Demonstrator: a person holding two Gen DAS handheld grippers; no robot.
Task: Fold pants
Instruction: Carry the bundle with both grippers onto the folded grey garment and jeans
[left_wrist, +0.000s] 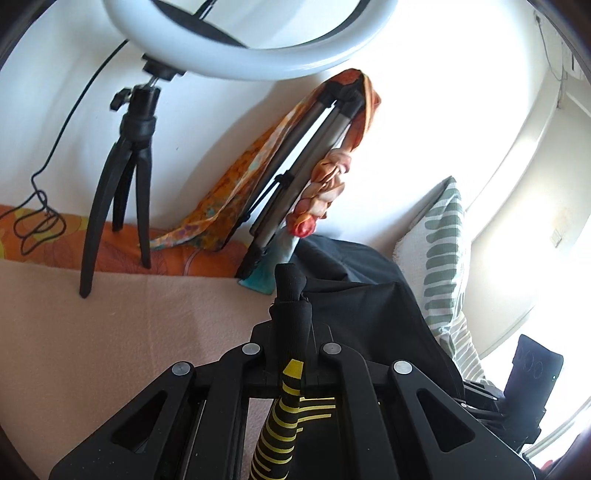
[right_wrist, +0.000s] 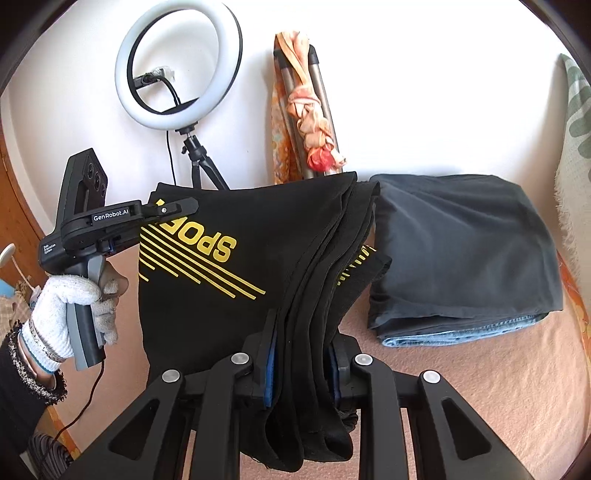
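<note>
The black pants (right_wrist: 229, 266) with yellow stripes and yellow lettering hang folded in the air between my two grippers, above the peach blanket (right_wrist: 461, 369). My right gripper (right_wrist: 301, 363) is shut on a thick bunch of the pants' layers. My left gripper (right_wrist: 173, 209) is shut on the pants' upper left corner, held by a white-gloved hand. In the left wrist view the left gripper (left_wrist: 291, 317) pinches a rolled black edge of the pants (left_wrist: 290, 402) with yellow stripes.
A stack of folded dark and blue denim clothes (right_wrist: 465, 254) lies on the blanket at the right. A ring light on a small tripod (right_wrist: 179, 62) and a folded tripod wrapped in orange scarves (right_wrist: 310, 110) stand at the white wall. A striped pillow (left_wrist: 443, 251) is at the right.
</note>
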